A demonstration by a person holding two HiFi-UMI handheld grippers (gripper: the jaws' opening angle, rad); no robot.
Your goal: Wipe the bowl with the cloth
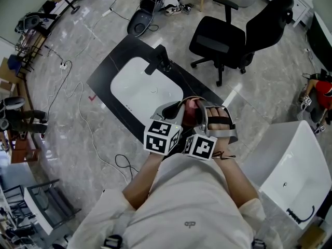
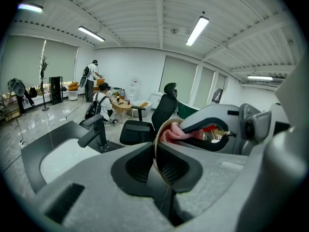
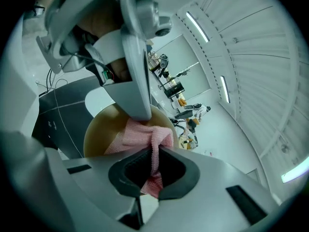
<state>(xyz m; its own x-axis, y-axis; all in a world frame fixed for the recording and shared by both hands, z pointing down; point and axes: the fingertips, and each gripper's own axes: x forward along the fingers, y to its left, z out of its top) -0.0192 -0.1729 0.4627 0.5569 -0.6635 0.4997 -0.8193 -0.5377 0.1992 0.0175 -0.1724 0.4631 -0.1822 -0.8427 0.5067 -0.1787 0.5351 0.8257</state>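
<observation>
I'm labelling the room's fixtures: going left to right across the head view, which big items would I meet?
White sink basin → black office chair → white tub.

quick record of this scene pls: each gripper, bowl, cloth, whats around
left gripper: shut on the bowl's rim, bowl seen edge-on between its jaws
right gripper: shut on the cloth
bowl: tan inside, held up between the two grippers
cloth: pink, bunched, pressed against the bowl's inside
sink: white basin set in a dark counter, beyond the grippers
faucet: black, at the basin's far edge
office chair: black, on the floor past the counter
</observation>
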